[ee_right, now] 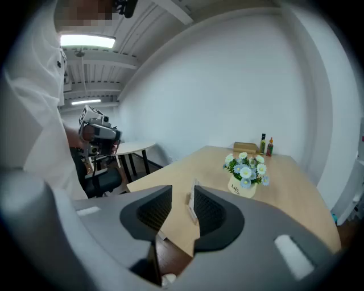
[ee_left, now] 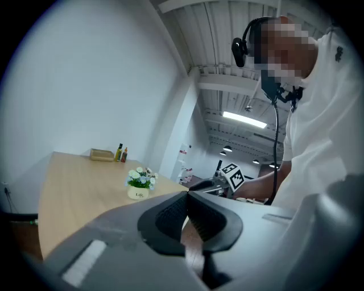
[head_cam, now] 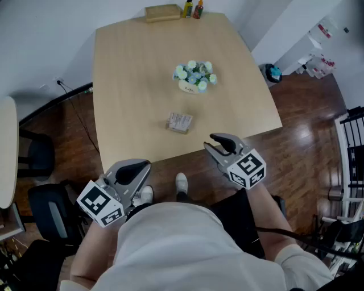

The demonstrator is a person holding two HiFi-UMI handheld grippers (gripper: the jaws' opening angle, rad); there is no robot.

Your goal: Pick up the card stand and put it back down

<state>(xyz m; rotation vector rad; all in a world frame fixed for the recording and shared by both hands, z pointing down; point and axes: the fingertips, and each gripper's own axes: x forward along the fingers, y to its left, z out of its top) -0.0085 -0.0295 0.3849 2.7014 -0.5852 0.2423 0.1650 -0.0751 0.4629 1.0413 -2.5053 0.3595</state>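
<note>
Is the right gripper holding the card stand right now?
No, the card stand stands free on the table, and the right gripper has its jaws apart, short of it.

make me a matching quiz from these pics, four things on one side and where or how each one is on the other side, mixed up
Things:
1. card stand
2. flower pot
3. wooden box
4. left gripper

Places or states:
a. at the far edge of the table, beside two bottles
b. jaws together, held off the table
c. alone, between the table's middle and its near edge
d. around the middle of the table

Pairs: 1-c, 2-d, 3-a, 4-b
</note>
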